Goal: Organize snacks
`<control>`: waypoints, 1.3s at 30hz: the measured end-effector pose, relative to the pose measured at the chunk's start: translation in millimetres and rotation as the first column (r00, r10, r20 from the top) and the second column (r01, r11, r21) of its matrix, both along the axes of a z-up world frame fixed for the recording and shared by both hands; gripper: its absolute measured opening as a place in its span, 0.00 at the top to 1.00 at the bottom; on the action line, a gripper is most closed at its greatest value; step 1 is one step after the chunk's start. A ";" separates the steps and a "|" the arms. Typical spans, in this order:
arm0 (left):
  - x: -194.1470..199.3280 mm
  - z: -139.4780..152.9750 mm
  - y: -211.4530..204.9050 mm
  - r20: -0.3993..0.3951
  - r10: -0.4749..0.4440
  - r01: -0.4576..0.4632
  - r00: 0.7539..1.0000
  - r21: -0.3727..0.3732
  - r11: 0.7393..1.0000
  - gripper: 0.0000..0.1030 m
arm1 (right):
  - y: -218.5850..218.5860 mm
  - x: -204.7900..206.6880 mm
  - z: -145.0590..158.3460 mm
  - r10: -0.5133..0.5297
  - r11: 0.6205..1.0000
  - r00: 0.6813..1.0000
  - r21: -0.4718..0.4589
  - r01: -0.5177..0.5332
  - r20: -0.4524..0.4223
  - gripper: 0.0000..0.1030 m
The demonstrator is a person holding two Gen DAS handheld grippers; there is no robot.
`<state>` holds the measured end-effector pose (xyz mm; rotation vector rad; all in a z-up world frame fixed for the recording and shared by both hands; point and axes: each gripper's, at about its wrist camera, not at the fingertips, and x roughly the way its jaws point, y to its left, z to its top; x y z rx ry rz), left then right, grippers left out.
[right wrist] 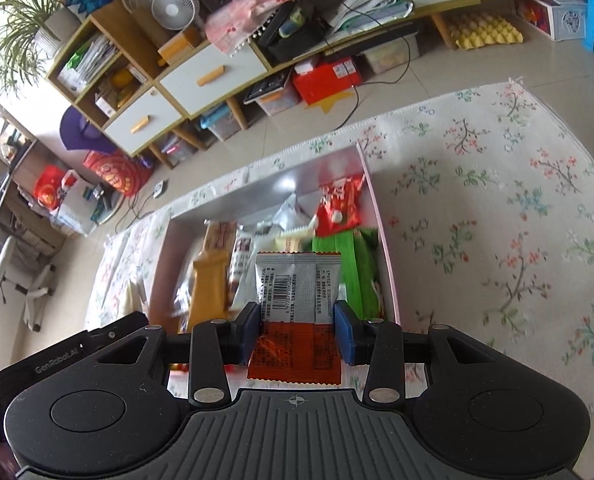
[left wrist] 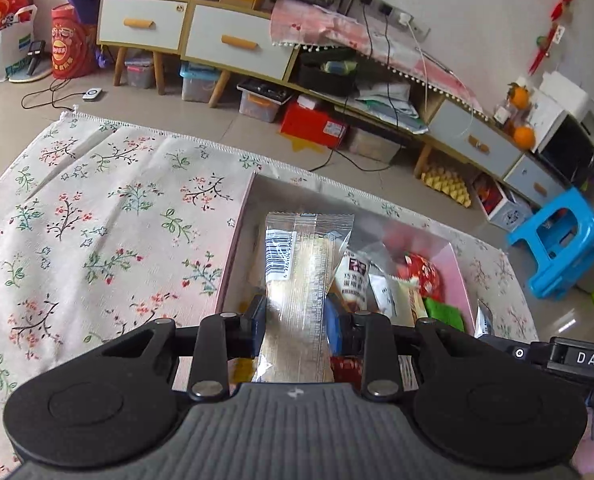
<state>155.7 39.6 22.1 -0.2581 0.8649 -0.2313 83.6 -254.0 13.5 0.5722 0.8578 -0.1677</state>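
Note:
My left gripper (left wrist: 297, 326) is shut on a long clear-wrapped snack bar (left wrist: 299, 276) with a barcode, held above the pink box (left wrist: 233, 248) of snacks. My right gripper (right wrist: 297, 330) is shut on a silver and orange snack packet (right wrist: 297, 304), held over the same pink box (right wrist: 381, 232). Inside the box lie several snacks: a red packet (right wrist: 339, 204), green packets (right wrist: 351, 264), a yellow-brown pack (right wrist: 209, 284) and a brown-and-white packet (left wrist: 353, 280). The other gripper's black body (left wrist: 569, 356) shows at the right edge of the left wrist view.
The box sits on a floral tablecloth (left wrist: 97, 220), with open cloth to its left (left wrist: 57, 280) and to its right (right wrist: 517, 220). Beyond the table edge are the tiled floor, cabinets with drawers (left wrist: 217, 40), storage bins, a red box (left wrist: 313, 124) and a blue stool (left wrist: 561, 248).

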 end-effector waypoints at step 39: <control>-5.6 -1.1 -25.9 0.042 -0.016 0.009 0.999 0.151 0.989 0.16 | -8.4 5.4 -5.2 -0.019 0.999 0.999 -0.029 0.020 0.038 0.27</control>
